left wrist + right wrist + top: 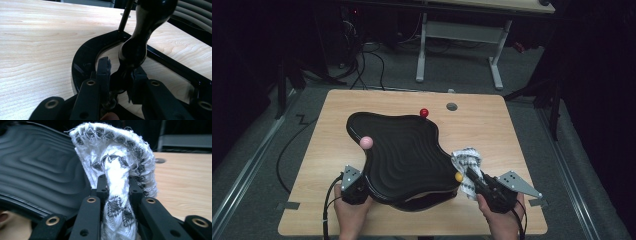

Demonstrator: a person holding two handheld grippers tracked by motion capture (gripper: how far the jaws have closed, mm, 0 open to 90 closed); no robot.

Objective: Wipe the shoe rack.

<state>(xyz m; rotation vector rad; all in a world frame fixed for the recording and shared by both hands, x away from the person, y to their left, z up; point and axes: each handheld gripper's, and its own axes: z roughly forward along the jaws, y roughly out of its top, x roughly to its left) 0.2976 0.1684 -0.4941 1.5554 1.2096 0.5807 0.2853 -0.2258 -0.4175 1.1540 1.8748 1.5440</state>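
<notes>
A black, wavy-edged board with rippled contours stands on the wooden table. At its edge are a pink ball, a red ball and a yellow ball. My left gripper is at the board's near-left edge, and my left gripper is shut on a glossy black leg above the black base frame. My right gripper is shut on a white cloth with a black pattern. That cloth lies against the rippled surface beside my right gripper.
A grey round hole sits in the table's far right part. Bare wood lies right of the board. Beyond the table stand a white desk frame and floor cables. A person's hands come in at the near edge.
</notes>
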